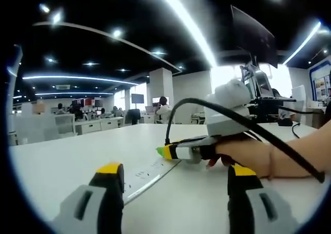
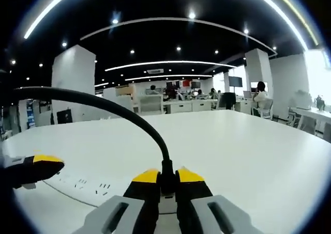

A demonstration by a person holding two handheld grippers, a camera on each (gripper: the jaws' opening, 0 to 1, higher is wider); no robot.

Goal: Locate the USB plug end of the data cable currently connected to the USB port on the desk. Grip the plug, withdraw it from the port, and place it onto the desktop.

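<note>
Plug (image 2: 166, 178): sitting upright in the power strip (image 2: 88, 185) set into the desk (image 2: 232, 146).
Right gripper (image 2: 166, 176): jaws clamping the plug.
Left gripper (image 1: 173, 176): jaws standing apart, beside the strip.
Cable (image 2: 119, 112): likely light and springy; the rigid plug body is offering the better hold.

1. USB plug (image 2: 166, 185): black, upright, pinched between the yellow-tipped right tongs (image 2: 166, 178) directly above the socket strip (image 2: 83, 185).
2. Data cable (image 2: 103, 106): thick, black; rises from the plug and arches up and away.
3. Socket strip: pale, flat, recessed into the white worktop (image 2: 248, 151); slots visible beside the plug.
</note>
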